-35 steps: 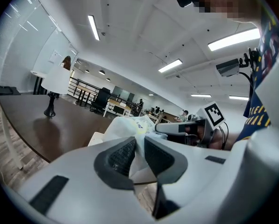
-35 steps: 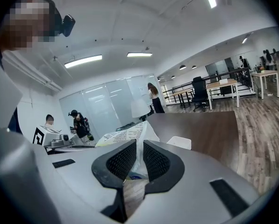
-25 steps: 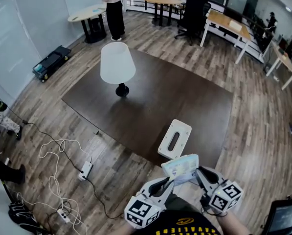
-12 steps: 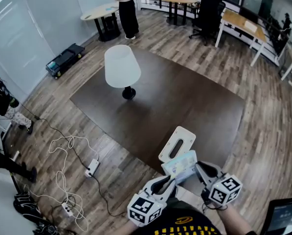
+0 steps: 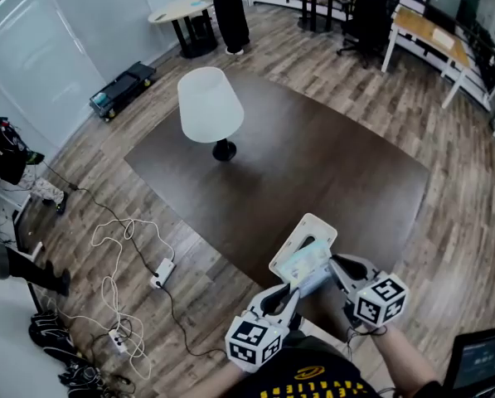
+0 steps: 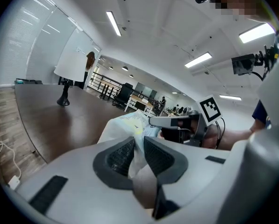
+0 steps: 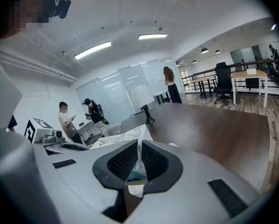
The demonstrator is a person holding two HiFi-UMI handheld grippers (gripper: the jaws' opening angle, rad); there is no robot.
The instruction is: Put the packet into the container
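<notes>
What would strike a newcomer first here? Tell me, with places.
The pale packet pinched at both ends by the left gripper and right gripper, low in the head view, overlapping the near end of the slotted white container. Next, the white-shaded lamp standing toward the far left of the dark table.

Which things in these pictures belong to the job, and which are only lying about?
Belong to the job:
- packet, pinched by the left gripper and the right gripper
- white container with a slot

Only lying about:
- lamp on the dark table
- power strip and cables on the floor
- office chair
</notes>
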